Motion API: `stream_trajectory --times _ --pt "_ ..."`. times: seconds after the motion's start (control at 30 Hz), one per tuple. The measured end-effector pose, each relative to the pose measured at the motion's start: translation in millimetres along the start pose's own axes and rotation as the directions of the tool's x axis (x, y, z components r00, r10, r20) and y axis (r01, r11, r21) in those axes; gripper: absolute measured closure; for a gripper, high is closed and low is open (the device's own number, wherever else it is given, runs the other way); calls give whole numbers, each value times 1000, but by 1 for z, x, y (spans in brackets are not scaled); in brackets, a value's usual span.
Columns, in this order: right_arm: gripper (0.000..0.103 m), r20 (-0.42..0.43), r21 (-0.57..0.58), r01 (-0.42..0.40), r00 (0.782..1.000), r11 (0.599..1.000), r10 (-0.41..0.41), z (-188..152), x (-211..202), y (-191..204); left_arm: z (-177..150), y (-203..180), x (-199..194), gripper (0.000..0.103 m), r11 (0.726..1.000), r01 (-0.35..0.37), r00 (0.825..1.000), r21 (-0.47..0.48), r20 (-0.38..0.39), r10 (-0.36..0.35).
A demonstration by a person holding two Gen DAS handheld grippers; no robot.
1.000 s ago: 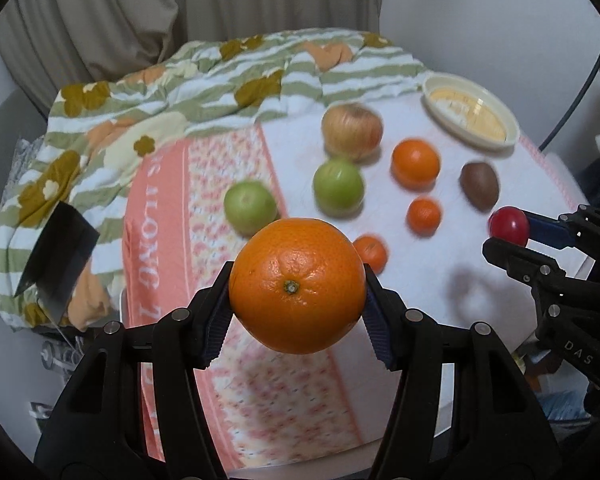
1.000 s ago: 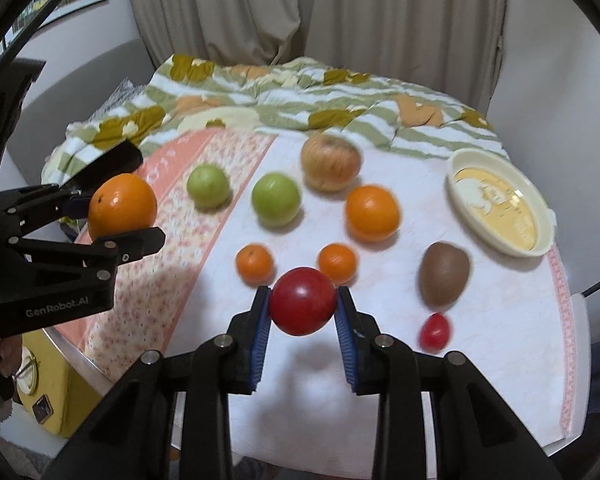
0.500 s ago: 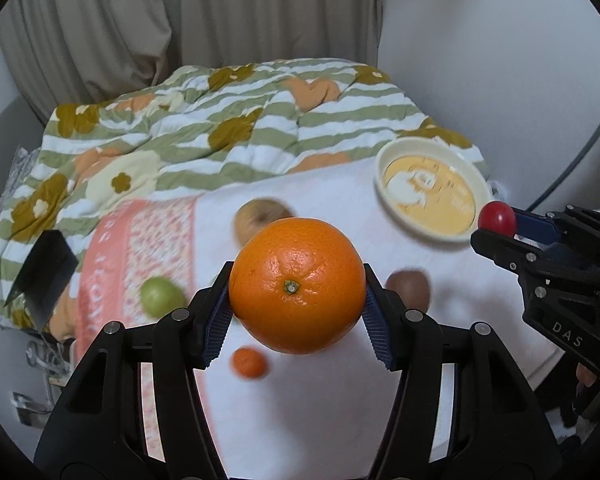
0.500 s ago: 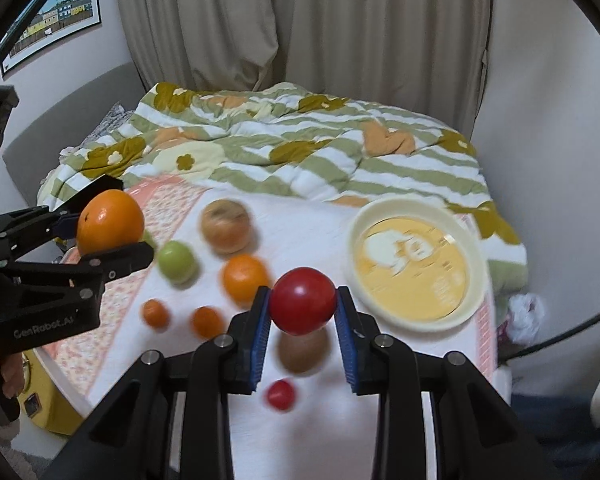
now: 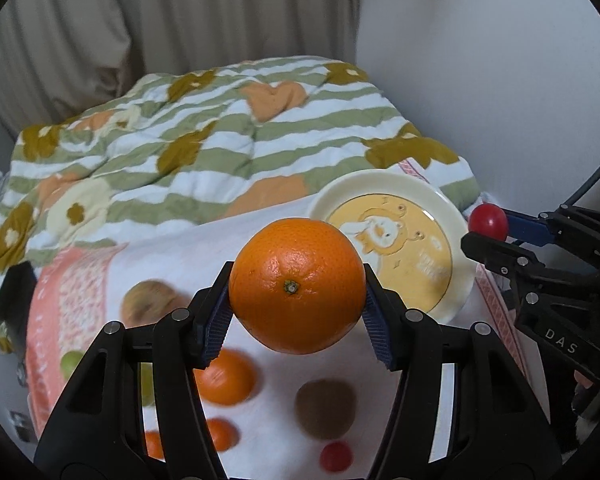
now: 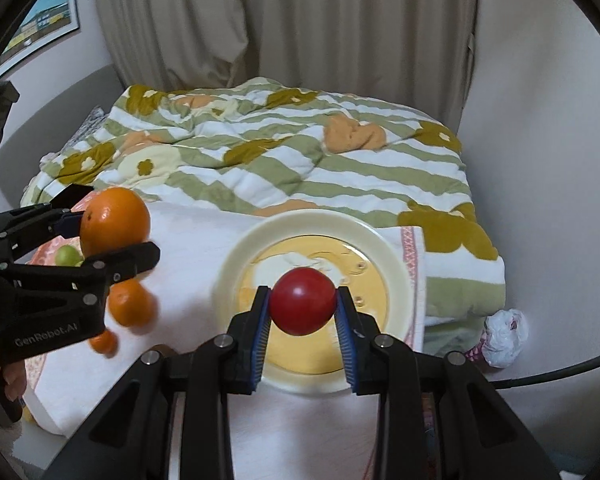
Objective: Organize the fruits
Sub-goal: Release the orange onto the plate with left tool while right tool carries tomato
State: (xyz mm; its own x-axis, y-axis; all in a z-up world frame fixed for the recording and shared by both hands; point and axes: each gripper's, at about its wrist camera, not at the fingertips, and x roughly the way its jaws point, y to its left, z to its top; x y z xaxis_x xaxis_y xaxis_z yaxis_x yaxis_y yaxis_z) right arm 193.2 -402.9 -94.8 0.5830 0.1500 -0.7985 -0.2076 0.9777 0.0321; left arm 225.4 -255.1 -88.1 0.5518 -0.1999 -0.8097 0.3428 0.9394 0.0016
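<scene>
My left gripper (image 5: 296, 306) is shut on a large orange (image 5: 297, 286), held above the table left of the plate; the orange also shows in the right wrist view (image 6: 115, 222). My right gripper (image 6: 303, 307) is shut on a red tomato (image 6: 302, 301), held over the cream plate with a yellow cartoon centre (image 6: 236, 256). The plate (image 5: 380, 184) is empty in the left wrist view, with the tomato (image 5: 489, 220) at its right edge. On the table lie an orange (image 5: 228, 378), a kiwi (image 5: 325, 408), a small red tomato (image 5: 335, 456) and small mandarins (image 5: 222, 434).
A brownish apple (image 5: 150, 306) and a green fruit (image 5: 72, 363) lie at the table's left on the pink patterned cloth (image 5: 66, 296). A green striped quilt (image 6: 284, 160) lies behind the table. A wall stands at the right; a white bag (image 6: 505, 336) lies below.
Both grippers have moved forward and right toward the plate with their fruit held. The plate now lies under the tomato, and the other fruits have slid down and left in view.
</scene>
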Motion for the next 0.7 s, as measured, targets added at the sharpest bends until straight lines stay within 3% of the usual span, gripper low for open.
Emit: stream_trajectory --times 0.37,0.7 --pt "74 -36 112 59 998 992 -55 7 35 -50 33 -43 82 38 982 100 993 162 -71 -89" --pt "74 -73 170 112 992 979 -101 4 52 -76 44 -71 137 37 954 118 989 275 -122 -87"
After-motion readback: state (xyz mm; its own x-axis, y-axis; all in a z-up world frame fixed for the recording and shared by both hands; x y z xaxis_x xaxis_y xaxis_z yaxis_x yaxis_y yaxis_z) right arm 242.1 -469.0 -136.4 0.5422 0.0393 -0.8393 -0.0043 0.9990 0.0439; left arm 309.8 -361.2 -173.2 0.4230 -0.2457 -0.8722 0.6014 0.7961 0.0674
